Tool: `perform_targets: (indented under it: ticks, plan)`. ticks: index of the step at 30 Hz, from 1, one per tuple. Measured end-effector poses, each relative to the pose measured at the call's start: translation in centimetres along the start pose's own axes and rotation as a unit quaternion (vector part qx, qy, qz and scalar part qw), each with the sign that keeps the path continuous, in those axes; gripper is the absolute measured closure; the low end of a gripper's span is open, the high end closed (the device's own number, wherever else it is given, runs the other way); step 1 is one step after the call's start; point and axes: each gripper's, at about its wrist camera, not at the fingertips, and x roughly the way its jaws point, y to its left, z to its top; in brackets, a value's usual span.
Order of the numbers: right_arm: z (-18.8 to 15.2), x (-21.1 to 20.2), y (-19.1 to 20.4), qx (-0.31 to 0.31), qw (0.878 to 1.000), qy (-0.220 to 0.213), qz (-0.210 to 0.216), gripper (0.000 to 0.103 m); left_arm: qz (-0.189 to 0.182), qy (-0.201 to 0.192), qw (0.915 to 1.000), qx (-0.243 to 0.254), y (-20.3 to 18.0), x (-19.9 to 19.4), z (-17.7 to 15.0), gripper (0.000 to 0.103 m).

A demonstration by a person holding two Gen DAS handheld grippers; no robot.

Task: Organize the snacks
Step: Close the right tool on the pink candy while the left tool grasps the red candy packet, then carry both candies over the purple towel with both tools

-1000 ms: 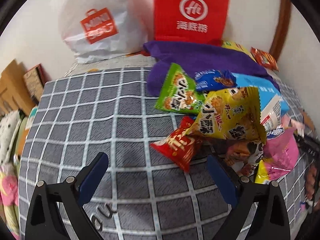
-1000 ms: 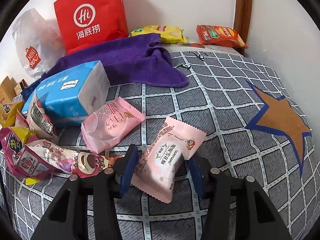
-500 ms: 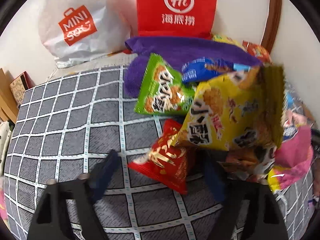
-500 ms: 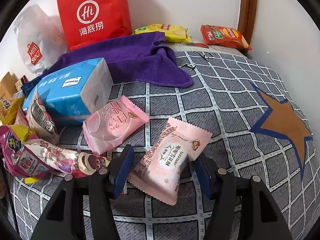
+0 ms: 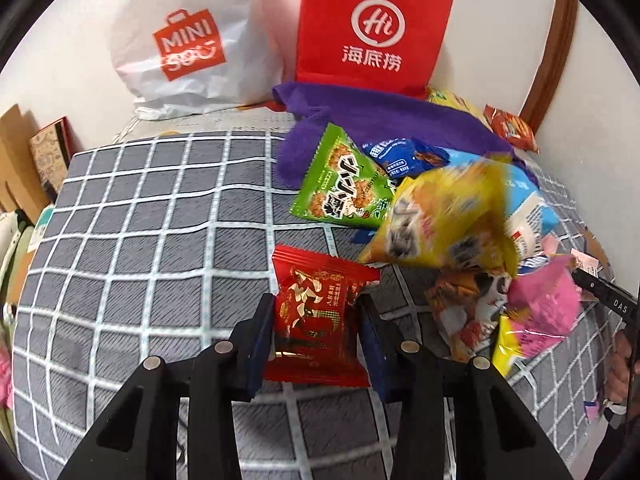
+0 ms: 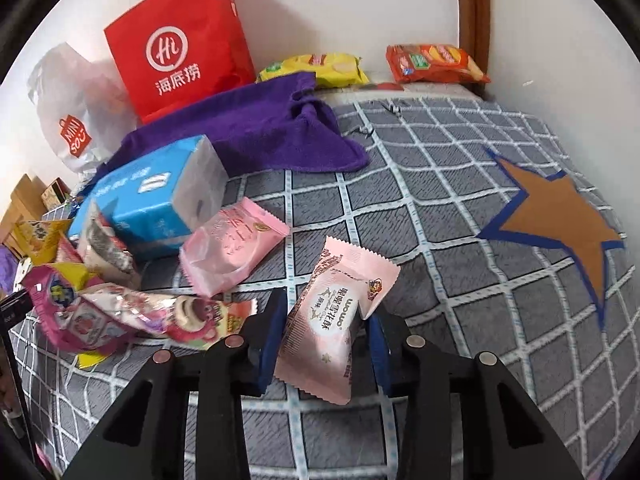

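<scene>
Red packet [image 5: 316, 320] is pinched in the left gripper [image 5: 318, 334]; lift it slowly. The right gripper [image 6: 326, 334] is closing on the pink packet [image 6: 336, 320].

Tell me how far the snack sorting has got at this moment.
Early stage. No sorted group is visible: most snacks still lie in a mixed heap beside the tissue pack on the checked cover. In hand: the left gripper is shut on a red packet, and the right gripper's jaws are closing with a pink packet between them. Placing both and clearing the heap remain.
</scene>
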Motion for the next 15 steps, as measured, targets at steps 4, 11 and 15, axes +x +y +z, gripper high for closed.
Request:
perform_targets:
  ticks: [4,11,15]
  plan:
    - [0.0,-2.2,0.6,-0.005,1.000,-0.015,-0.004,0.064,-0.003,-0.009,0.9998,-0.015,0.5,-2.0,-0.4,0.066]
    - [0.0,-5.3,2.2,-0.012,1.000,-0.028,0.005,0.064,-0.023,-0.025,0.9994,-0.008,-0.8,-5.9,-0.5,0.065]
    - [0.4,-6.8,3.3,-0.021,0.999,-0.032,0.013,0.064,-0.039,-0.039,0.9985,0.000,-2.1,-7.9,0.0,0.065]
